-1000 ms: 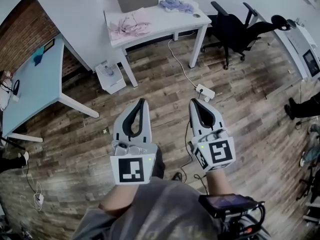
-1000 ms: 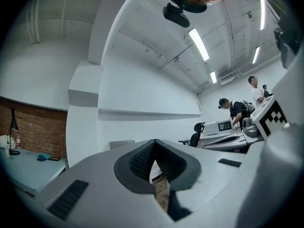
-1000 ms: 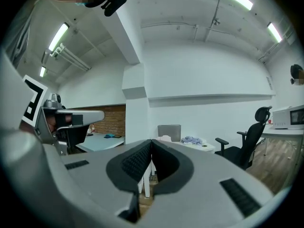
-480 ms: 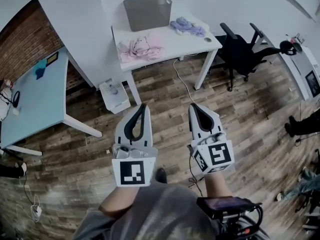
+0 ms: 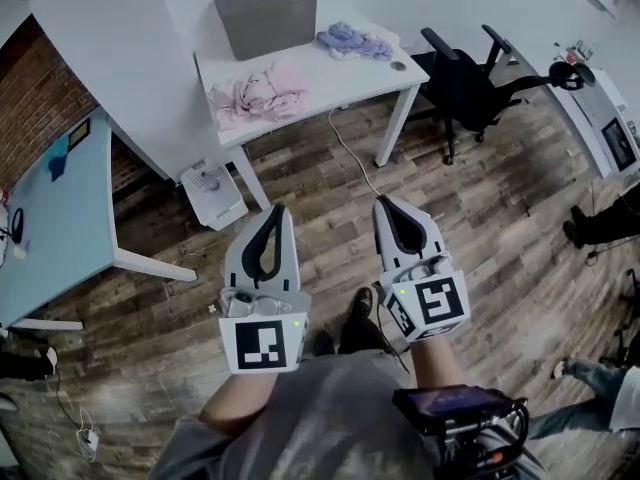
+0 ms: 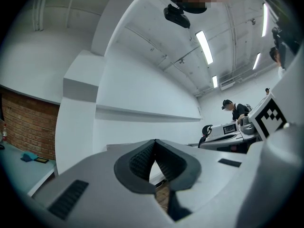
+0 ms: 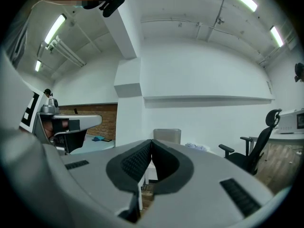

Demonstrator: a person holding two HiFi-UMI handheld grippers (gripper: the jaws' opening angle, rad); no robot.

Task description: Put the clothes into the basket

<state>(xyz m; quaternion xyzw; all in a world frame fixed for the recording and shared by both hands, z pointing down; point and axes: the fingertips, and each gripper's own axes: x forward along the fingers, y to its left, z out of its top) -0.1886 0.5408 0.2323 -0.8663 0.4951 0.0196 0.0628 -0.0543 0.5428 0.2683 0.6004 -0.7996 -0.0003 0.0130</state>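
A grey basket (image 5: 267, 15) stands at the back of a white table (image 5: 340, 80). A pink garment (image 5: 255, 92) lies crumpled on the table's left part. A lilac garment (image 5: 352, 39) lies to the basket's right. My left gripper (image 5: 279, 209) and right gripper (image 5: 381, 203) are held side by side over the wooden floor, well short of the table. Both are shut with nothing between the jaws. The right gripper view shows the basket (image 7: 166, 136) and the lilac garment (image 7: 196, 147) far ahead past the shut tips (image 7: 151, 141). In the left gripper view the tips (image 6: 155, 142) meet.
A black office chair (image 5: 470, 68) stands right of the table. A light blue table (image 5: 55, 218) is at the left. A small white appliance (image 5: 213, 191), a power strip and a cable (image 5: 352, 163) lie on the floor before the table. A person's legs show at the right edge.
Both grippers have come forward together toward the white table, still shut. The table with basket and garments sits lower and fuller in the head view than a second ago.
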